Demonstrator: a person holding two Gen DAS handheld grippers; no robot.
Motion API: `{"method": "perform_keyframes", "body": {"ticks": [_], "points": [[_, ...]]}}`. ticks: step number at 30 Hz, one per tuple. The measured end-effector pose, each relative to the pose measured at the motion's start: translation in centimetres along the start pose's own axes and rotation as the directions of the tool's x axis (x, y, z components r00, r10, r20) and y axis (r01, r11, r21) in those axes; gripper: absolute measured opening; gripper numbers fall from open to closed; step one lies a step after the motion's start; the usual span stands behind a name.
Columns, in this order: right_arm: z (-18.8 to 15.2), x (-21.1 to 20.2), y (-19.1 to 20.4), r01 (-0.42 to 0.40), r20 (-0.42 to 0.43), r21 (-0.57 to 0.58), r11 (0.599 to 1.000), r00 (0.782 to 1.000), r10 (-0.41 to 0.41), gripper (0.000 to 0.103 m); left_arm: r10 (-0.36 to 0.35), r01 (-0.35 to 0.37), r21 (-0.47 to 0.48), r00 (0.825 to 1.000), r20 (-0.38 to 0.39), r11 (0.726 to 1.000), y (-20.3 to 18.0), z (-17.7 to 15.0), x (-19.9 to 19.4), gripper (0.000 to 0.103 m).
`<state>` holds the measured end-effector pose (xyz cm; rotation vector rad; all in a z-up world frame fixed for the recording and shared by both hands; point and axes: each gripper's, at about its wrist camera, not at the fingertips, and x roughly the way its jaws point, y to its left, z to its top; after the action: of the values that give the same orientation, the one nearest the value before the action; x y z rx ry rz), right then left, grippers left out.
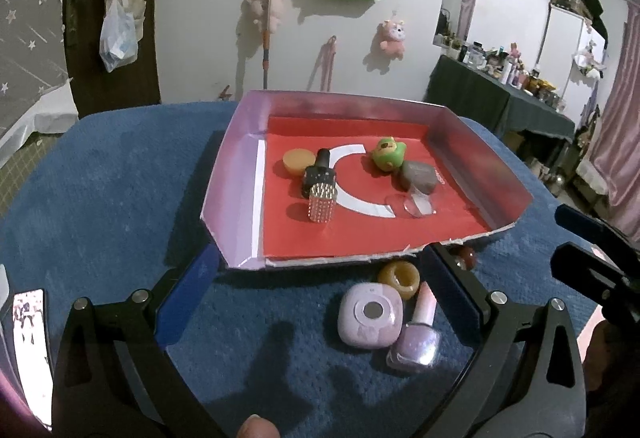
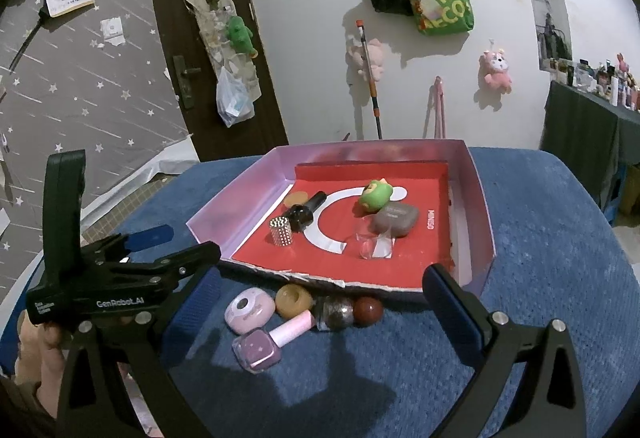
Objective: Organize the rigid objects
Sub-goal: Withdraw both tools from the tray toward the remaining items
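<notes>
Two grippers are hovering with jaws spread wide and empty: the left gripper (image 1: 320, 278) is framing the lilac case (image 1: 370, 317) and purple nail polish (image 1: 416, 338), while the right gripper (image 2: 320, 302) is facing the tray (image 2: 240, 214) ahead.

Left wrist view: angled down, near, facing tray (image 1: 240, 174) | Right wrist view: same tray (image 2: 256, 194), from further right.

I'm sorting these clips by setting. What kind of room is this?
Most likely a lived-in bedroom at home: plush toys and bags hang on the wall, and a side table crowded with bottles stands beside pink curtains.
</notes>
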<state>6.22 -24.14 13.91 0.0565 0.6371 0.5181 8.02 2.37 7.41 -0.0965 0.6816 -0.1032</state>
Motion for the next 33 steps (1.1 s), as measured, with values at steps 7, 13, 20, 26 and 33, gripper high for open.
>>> {"method": "perform_keyframes", "body": {"ticks": [7, 13, 20, 26, 33], "points": [[-0.8, -0.8, 0.3, 0.014, 0.010, -0.014, 1.000, 1.000, -0.013, 0.103, 0.009, -0.009, 0.016, 1.000, -0.016, 1.000, -0.5, -1.4, -0.4, 0.103], [-1.7, -0.8, 0.3, 0.009, -0.006, -0.006, 1.000, 1.000, -0.009, 0.103, 0.018, -0.016, 0.051, 1.000, -0.024, 0.999, -1.3, -2.6, -0.7, 0.103], [-3.0, -0.3, 0.0, 0.007, -0.036, 0.017, 1.000, 0.999, -0.006, 0.103, -0.008, 0.012, 0.061, 0.998, -0.065, 0.998, -1.4, -4.2, -0.6, 0.103], [-4.1, 0.2, -0.5, 0.016, -0.064, 0.032, 0.999, 0.998, -0.014, 0.103, -0.009, 0.015, 0.062, 0.995, -0.095, 0.998, -1.4, -5.1, 0.1, 0.103], [-4.5, 1.5, -1.2, 0.077, -0.100, 0.034, 0.996, 0.992, -0.073, 0.097, -0.003, 0.008, 0.039, 0.992, -0.124, 0.999, -0.9, -5.0, 1.4, 0.103]]}}
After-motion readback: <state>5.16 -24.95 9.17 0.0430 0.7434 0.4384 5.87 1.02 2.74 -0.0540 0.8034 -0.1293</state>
